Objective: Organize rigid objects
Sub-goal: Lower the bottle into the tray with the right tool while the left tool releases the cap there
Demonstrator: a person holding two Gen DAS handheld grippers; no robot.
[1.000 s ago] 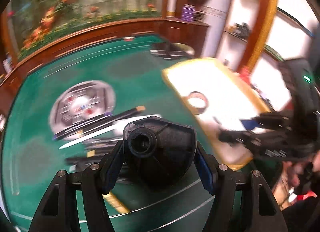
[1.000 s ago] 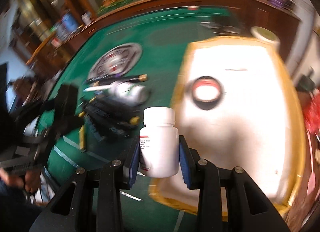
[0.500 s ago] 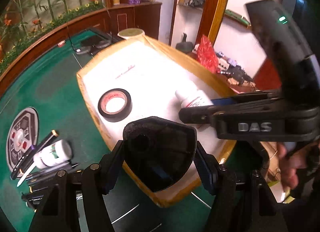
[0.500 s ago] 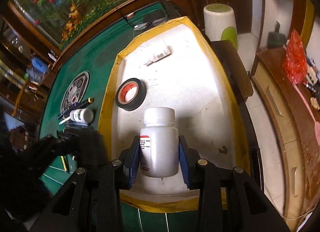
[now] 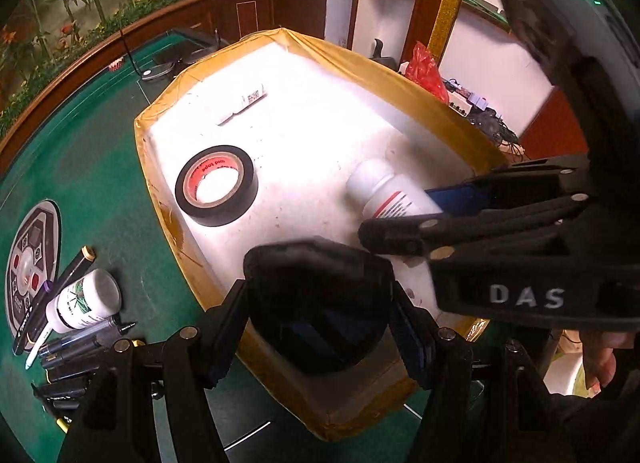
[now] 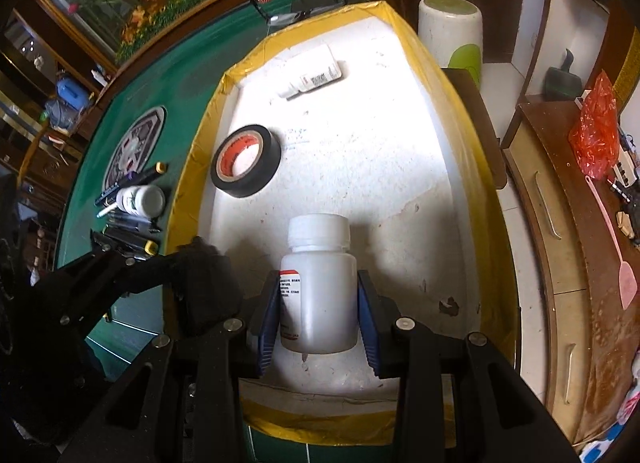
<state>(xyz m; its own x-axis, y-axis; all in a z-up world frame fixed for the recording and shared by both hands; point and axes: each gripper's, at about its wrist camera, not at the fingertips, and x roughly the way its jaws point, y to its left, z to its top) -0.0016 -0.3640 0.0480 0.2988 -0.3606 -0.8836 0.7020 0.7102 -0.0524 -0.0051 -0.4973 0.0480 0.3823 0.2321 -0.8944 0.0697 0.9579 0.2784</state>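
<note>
Right wrist view: right gripper [image 6: 318,309] fingers clamped on white bottle [image 6: 318,287] over tray [image 6: 484,199], left gripper [image 5: 318,327] clamped on black lump [image 5: 320,303] just beside, so could bump, or bottle could roll into tape roll [image 6: 246,161].

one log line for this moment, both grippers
left gripper: shut on black rounded object | right gripper: shut on white plastic bottle | both over yellow-rimmed white tray

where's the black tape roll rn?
The black tape roll lies flat inside the yellow-edged white tray, near its left wall in the right wrist view, between the small white box at the far end and the white bottle.
</note>
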